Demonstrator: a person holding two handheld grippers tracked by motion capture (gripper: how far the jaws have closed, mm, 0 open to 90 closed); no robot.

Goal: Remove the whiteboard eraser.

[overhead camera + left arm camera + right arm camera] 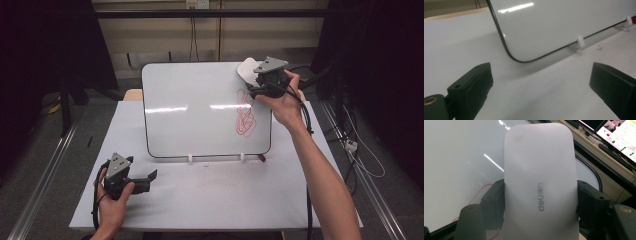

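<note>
The right gripper (pixel 540 202) clamps the white eraser (pixel 540 180) by its long sides at the whiteboard's (pixel 195 107) far right corner; its long axis points far-left, away from the gripper.

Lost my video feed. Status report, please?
Right gripper shut on eraser at whiteboard's top right corner. Left gripper open, idle over table. Red scribble unwiped. Nothing in the way.
</note>
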